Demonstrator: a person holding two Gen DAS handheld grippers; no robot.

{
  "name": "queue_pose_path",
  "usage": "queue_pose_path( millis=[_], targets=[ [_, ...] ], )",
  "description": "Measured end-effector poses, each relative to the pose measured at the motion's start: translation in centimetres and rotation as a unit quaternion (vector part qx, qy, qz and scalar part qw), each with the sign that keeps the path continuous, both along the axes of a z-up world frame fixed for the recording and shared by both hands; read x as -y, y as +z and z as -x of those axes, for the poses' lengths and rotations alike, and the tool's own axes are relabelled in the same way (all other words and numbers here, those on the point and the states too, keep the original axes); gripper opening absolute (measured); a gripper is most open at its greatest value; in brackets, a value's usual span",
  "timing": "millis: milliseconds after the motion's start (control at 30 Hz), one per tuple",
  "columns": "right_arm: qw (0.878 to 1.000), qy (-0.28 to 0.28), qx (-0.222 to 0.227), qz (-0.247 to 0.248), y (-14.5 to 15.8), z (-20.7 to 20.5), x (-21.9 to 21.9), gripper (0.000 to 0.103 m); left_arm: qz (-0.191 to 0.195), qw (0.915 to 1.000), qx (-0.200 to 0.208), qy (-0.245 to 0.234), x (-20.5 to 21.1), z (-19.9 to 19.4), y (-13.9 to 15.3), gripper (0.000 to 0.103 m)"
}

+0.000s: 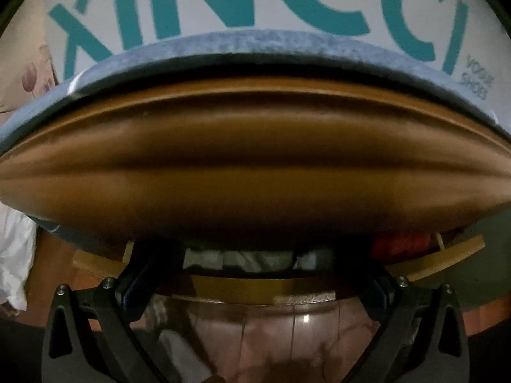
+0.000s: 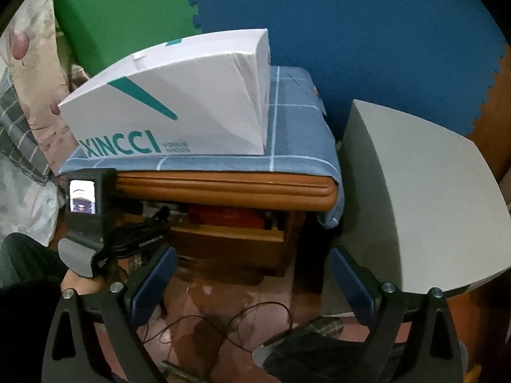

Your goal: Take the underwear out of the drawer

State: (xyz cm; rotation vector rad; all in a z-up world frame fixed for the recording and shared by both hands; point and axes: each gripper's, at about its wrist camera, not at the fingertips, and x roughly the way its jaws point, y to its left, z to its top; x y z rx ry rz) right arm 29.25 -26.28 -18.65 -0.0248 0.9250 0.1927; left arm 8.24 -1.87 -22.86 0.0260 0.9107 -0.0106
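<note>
Underwear in open drawer; both hand-held grippers spread wide, empty; box reads "XINCCI"

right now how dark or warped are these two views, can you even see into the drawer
Left wrist view: very close and dim, the wooden table edge bulges from fisheye, and the drawer is a shadowed slit showing pale cloth. Right wrist view: brighter and sharper, white box clear, drawer interior dark with something red inside.

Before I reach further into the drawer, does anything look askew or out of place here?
The white XINCCI shoe bag lies tipped on its side on the blue checked cloth, not standing. A thin black cable trails loose across the floor below the open drawer. Nothing looks spilled or damaged.
</note>
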Motion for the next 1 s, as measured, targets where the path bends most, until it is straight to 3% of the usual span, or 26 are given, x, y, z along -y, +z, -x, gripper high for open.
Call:
queue_pose_path(
  millis=[233, 667, 800, 1000],
  targets=[
    [1.0, 0.0, 0.005, 0.01, 1.3, 1.1, 0.1, 0.098, -0.005, 0.9967, -0.081, -0.006, 0.3, 1.4, 0.6, 0.103],
    [1.0, -0.01, -0.019, 0.011, 1.0, 3.2, 1.9, 0.098, 0.019, 0.9821, -0.184, -0.035, 0.4, -2.9, 1.4, 0.103],
    [1.0, -0.001, -0.024, 0.02, 0.6, 3.6, 1.2, 0.098, 0.034, 0.9771, -0.206, -0.042, -0.8, -5.2, 1.0, 0.103],
    [0.999, 0.018, -0.037, 0.036, -0.5, 3.6, -0.3, 0.098, 0.029, 0.9783, -0.2, -0.047, -0.8, -6.2, 1.8, 0.103]
  ],
)
